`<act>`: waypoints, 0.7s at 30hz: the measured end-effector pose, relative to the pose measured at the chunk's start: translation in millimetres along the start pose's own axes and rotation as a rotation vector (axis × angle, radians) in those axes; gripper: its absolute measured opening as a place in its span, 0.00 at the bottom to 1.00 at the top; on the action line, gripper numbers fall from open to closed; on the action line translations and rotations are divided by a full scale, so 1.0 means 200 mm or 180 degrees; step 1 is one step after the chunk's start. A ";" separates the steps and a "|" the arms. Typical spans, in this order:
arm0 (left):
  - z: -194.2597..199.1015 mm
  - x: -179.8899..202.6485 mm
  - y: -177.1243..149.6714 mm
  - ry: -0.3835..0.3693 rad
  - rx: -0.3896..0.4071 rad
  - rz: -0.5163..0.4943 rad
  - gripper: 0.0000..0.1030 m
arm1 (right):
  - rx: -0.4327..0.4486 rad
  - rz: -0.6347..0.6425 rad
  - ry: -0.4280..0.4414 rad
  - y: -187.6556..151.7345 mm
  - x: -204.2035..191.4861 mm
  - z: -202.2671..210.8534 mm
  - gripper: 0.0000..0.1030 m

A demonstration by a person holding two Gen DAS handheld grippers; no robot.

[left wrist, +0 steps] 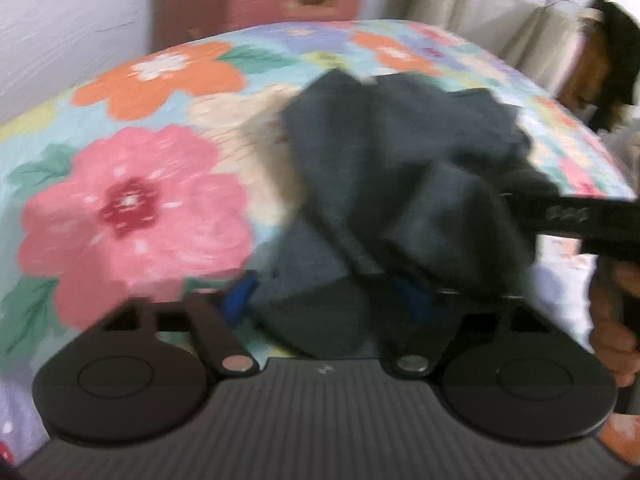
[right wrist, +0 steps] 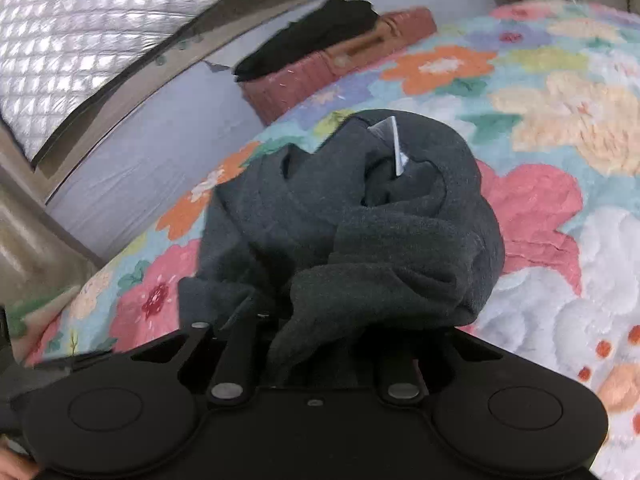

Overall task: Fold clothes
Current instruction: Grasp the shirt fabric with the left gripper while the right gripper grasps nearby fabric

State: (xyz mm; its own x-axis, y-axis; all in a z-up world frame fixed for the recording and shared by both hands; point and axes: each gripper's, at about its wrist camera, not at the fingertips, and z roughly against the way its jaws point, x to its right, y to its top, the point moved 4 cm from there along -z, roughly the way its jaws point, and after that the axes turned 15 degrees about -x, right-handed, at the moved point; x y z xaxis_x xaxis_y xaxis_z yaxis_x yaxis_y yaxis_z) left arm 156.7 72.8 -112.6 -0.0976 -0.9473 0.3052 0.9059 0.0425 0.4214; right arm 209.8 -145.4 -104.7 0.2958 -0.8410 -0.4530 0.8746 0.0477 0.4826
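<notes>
Nearby, both tools [left wrist: 332, 300] [right wrist: 320, 344] pinch the dark garment [right wrist: 352, 224] on the floral blanket [right wrist: 560, 128].

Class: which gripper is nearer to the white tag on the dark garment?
Right. The white tag sits straight beyond the right gripper, across the bunched dark garment. The left gripper meets the garment elsewhere; no tag is clear there.

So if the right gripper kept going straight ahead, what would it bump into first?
The dark grey garment. It is bunched up right in front of the right gripper and already sits between its jaws, so nothing else comes first. The flowered bedspread lies underneath.
</notes>
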 end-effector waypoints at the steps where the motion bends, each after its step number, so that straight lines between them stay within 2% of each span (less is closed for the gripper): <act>1: 0.00 0.02 0.00 -0.0066 0.0000 -0.0027 0.49 | 0.0037 0.0060 0.0011 -0.02 -0.02 0.02 0.18; 4: -0.01 0.08 -0.01 -0.0161 -0.0005 -0.0114 0.40 | 0.0069 0.0123 0.0209 -0.08 -0.07 0.10 0.16; 6: 0.00 0.13 -0.03 -0.0273 -0.0034 -0.0166 0.29 | 0.0080 0.0157 0.0282 -0.14 -0.09 0.17 0.16; 8: 0.01 0.20 -0.04 -0.0403 -0.0083 -0.0222 0.28 | 0.0124 0.0207 0.0233 -0.18 -0.10 0.25 0.16; 13: 0.04 0.49 -0.12 -0.0549 -0.0097 -0.0532 0.28 | 0.0247 0.0231 0.0084 -0.30 -0.02 0.51 0.15; 18: 0.11 0.78 -0.26 -0.0525 -0.0138 -0.0941 0.28 | 0.0342 0.0270 -0.0030 -0.46 0.03 0.77 0.15; 21: 0.17 0.89 -0.33 -0.0553 -0.0125 -0.1042 0.28 | 0.0395 0.0261 -0.0061 -0.56 0.04 0.90 0.15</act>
State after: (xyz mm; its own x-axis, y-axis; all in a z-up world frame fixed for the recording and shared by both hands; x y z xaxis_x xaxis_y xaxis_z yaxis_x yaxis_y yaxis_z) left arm 64.8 -86.9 -57.3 -0.4503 -0.8404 0.3015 0.8298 -0.2693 0.4887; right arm 46.2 -254.0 -27.8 0.3557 -0.8473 -0.3944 0.7932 0.0505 0.6069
